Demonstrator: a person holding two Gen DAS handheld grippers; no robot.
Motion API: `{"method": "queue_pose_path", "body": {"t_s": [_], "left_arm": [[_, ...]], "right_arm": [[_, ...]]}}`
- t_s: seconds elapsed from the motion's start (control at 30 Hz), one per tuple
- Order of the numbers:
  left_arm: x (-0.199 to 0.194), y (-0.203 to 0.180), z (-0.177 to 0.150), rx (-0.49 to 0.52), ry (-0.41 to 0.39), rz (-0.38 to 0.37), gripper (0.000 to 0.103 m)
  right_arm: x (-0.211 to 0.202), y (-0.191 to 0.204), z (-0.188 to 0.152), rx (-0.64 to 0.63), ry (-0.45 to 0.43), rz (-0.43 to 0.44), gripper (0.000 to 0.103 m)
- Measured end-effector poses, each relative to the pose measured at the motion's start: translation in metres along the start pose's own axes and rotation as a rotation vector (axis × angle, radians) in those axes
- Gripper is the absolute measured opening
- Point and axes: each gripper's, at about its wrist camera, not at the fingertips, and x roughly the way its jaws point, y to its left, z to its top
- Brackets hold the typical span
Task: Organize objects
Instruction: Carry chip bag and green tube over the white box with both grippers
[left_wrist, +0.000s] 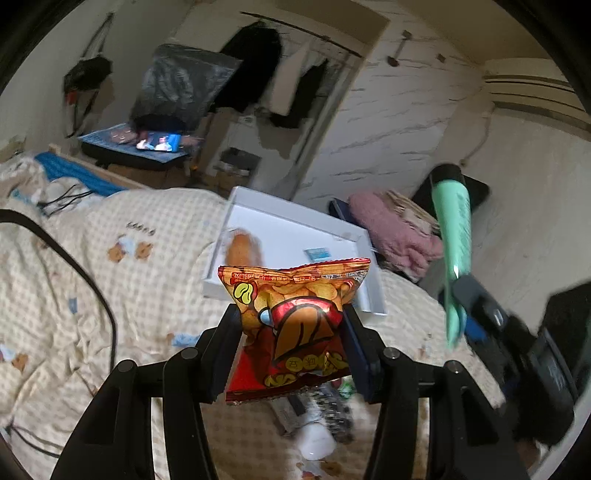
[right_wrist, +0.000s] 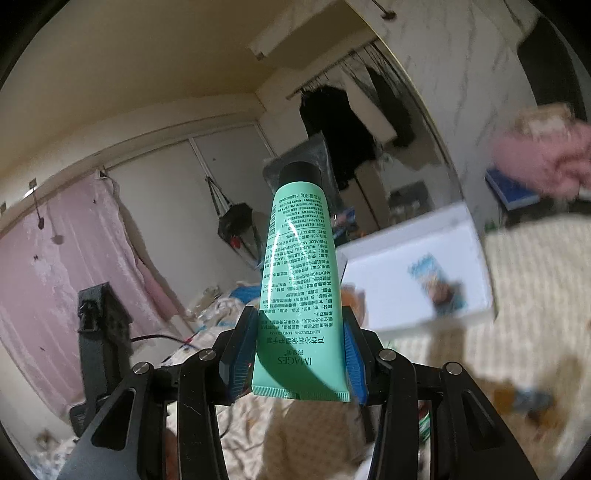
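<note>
We hold the snack bag (left_wrist: 295, 325) pinched in the left gripper (left_wrist: 291, 332) and the hand-cream tube (right_wrist: 299, 280) clamped in the right gripper (right_wrist: 300, 354); the tube, gripped low, may tip before reaching the white box (left_wrist: 295, 229), mid-frame.

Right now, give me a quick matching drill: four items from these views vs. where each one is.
Items:
1. snack bag
2. green tube
3. white box
4. pink cloth

Places:
A. open on the bed
B. clamped in the right tool
C. beside the box, at the bed's edge
D. clamped in the left tool

Pairs: 1-D, 2-B, 3-A, 4-C
</note>
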Motion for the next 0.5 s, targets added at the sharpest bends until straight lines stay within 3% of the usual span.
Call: {"method": "queue_pose_path", "body": {"t_s": [0.13, 0.27, 0.33, 0.37, 0.43, 0.5], "left_arm": [[-0.006, -0.018, 0.012, 0.041, 0.003, -0.073, 0.057], [0.01, -0.041, 0.027, 0.111, 0.004, -0.009, 0.057], [0.023, -0.044, 0.031, 0.053, 0.019, -0.001, 0.057], [0.031, -0.046, 0.033, 0.013, 0.037, -0.039, 0.057], [0.04, -0.048, 0.033, 0.004, 0.064, -0.105, 0.057], [0.05, -0.053, 0.033, 0.016, 0.069, -0.109, 0.057]], "right_arm": [[0.007, 0.005, 0.035, -0.092, -0.045, -0.086, 0.046], [0.014, 0.006, 0.06, -0.149, -0.096, -0.092, 0.046], [0.012, -0.002, 0.062, -0.151, -0.139, -0.098, 0.046], [0.011, -0.004, 0.059, -0.154, -0.152, -0.113, 0.046], [0.008, -0.012, 0.049, -0.171, -0.169, -0.183, 0.046], [0.01, -0.021, 0.043, -0.167, -0.17, -0.207, 0.046]]}}
